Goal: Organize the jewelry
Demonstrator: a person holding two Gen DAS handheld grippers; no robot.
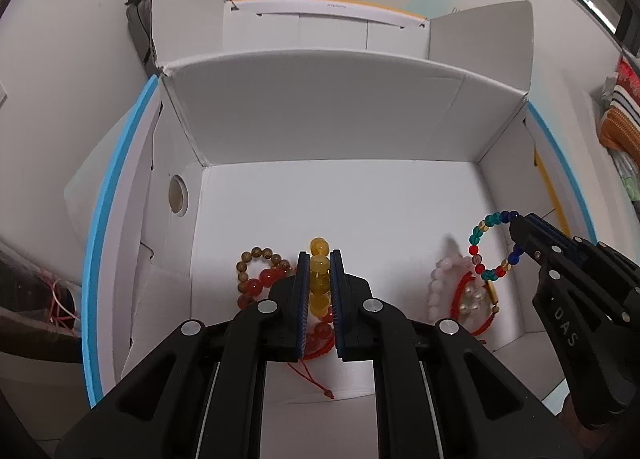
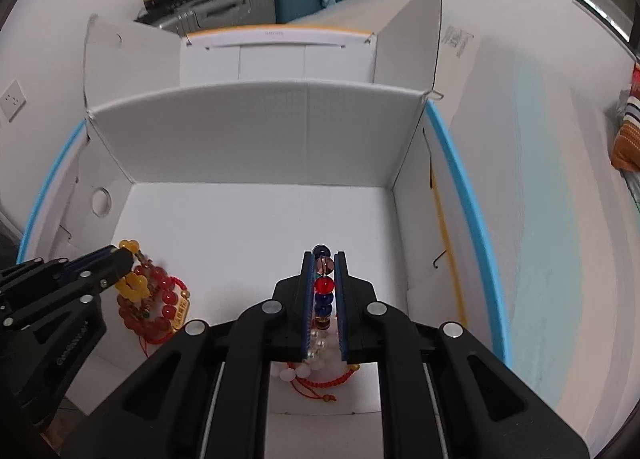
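Two wrist-cam views, both looking down into an open white box (image 1: 320, 211) w/ raised flaps and a blue rim. The left gripper (image 1: 319, 259) is clenched on a yellow bead bracelet (image 1: 319, 277), its beads stacked in a line btwn the blue pads, hanging just above a small heap at the box's near left: a brown bead bracelet (image 1: 256, 259) and a red bead bracelet (image 1: 264, 279) w/ red cord under them. The right gripper (image 2: 324, 259) is likewise clamped on a multicolour bead bracelet (image 2: 324, 291) of red, blue and teal beads; in the left view its loop dangles free over the near right of the box. Below it lie a pink bead bracelet (image 1: 440, 279) and a red cord bracelet w/ pearls (image 1: 474, 299). Progress, judging by this: several pieces already sit inside in two clusters, left and right; two more are held over the box, not yet let go. Whether any jewelry is left outside the box can't be told; none shows.
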